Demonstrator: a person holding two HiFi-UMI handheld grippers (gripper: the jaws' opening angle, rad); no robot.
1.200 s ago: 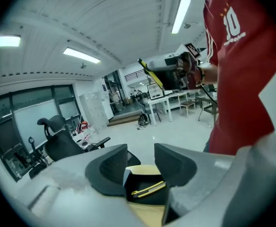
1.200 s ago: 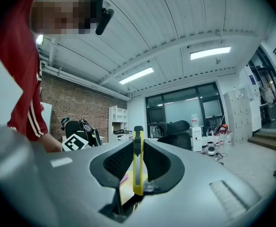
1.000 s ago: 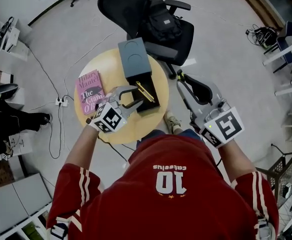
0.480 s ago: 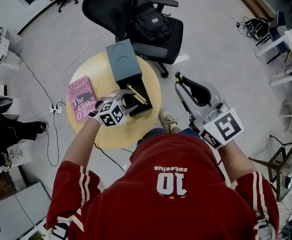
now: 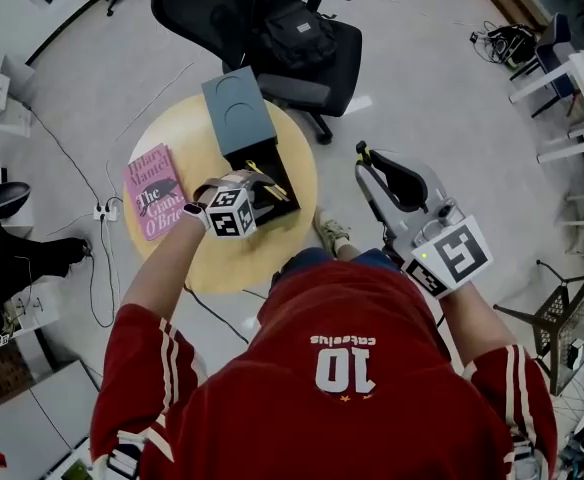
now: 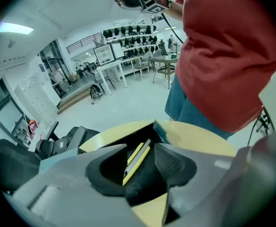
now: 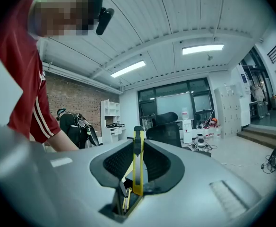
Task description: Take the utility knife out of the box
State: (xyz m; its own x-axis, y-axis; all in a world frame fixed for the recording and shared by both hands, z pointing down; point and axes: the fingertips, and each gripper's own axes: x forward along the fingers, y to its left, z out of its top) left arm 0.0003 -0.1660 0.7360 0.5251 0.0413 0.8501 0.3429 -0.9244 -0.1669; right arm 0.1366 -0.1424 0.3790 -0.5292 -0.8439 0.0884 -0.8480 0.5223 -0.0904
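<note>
While pinching a second knife in the right claw, poised with left claw spread over the utility knife in its box. Next: lower, clamp, lift.

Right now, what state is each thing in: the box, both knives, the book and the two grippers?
Box, open, grey cover slid back.
Knife in the box, lying flat, untouched.
Left gripper, open, poised over that knife.
Right gripper, shut on a second knife, held off to the side of the table.
Book, closed, flat on the table.
</note>
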